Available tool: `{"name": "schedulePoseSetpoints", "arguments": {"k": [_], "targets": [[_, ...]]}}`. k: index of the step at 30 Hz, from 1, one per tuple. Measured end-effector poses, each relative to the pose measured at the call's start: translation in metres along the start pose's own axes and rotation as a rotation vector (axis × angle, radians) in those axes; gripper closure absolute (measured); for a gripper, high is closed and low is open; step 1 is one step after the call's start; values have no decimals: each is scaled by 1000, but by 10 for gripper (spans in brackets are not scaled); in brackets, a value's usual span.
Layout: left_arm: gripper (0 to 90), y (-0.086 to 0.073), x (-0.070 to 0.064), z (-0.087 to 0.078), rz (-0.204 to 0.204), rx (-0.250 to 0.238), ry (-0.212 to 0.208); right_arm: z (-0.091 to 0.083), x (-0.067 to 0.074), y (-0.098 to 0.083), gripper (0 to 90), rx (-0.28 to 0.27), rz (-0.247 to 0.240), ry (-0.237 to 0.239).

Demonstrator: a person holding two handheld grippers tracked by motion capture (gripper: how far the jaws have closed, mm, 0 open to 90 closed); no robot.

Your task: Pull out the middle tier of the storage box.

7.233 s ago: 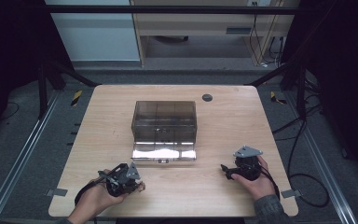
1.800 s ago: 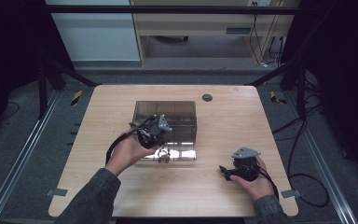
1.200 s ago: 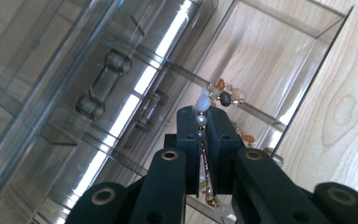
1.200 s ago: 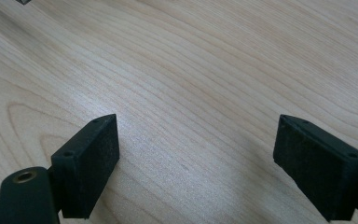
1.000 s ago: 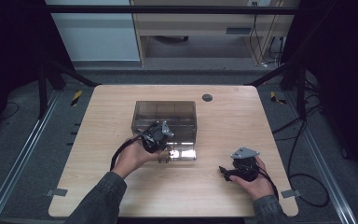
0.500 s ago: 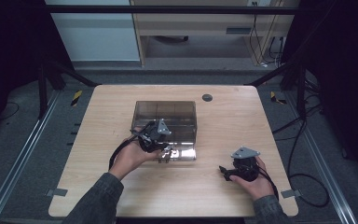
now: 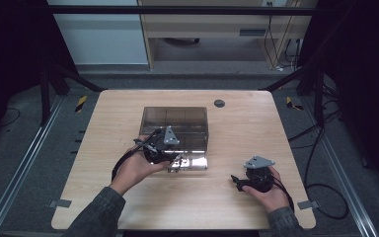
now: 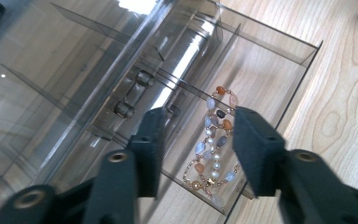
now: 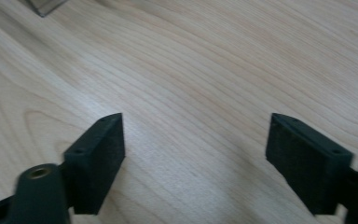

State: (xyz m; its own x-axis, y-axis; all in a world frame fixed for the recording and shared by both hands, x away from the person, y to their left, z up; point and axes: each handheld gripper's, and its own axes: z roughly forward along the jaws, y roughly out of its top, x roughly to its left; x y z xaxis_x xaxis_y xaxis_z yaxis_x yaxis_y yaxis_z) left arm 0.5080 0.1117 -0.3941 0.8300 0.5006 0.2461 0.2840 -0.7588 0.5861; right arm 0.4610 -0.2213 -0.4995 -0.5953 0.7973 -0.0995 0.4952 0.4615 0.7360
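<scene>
A pale wooden desk point(image 7: 128, 207) stands in a dim room, with a shelf unit beyond its far edge. On it, a little toward the far edge from its middle, sits a smoked clear acrylic drawer box point(image 7: 175, 123), its bottom drawer point(image 8: 279, 79) pulled out toward the near edge. A beaded bracelet point(image 8: 213, 140) of pearls and orange and grey stones lies loose in that drawer's front compartment, against the drawer's front wall.

The left gripper point(image 8: 193, 144) hangs just above the bracelet; its jaws have just been opening, stand partly apart, and the beads lie below the gap, with no pad pressing on them. The right gripper point(image 9: 193, 154) waits near the near right corner, jaws wide over bare wood, nothing between them.

Risks, as I judge them: a careless withdrawal could snag the strand on a pad and drag it over the low front wall. Pushing the drawer in with beads draped on a divider could jam it or strain the string. The light box, unbraced by the far-off right gripper, may simply slide under a push.
</scene>
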Motion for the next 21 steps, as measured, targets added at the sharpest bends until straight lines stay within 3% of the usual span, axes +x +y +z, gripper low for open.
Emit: {"name": "schedulePoseSetpoints", "arguments": {"k": [5,12,17,21], "targets": [[402,0,-1,-9,-4,-37,29,0,7,4,293,-12,-22,13],[204,-3,3,-19,-57,-59,38,-5,17,9,391,-62,-35,17],[138,-8,10,-23,-98,-93,53,-12,19,15,465,-113,-13,44],[122,-13,16,-23,-99,-103,75,-14,23,18,516,-127,-22,46]]}}
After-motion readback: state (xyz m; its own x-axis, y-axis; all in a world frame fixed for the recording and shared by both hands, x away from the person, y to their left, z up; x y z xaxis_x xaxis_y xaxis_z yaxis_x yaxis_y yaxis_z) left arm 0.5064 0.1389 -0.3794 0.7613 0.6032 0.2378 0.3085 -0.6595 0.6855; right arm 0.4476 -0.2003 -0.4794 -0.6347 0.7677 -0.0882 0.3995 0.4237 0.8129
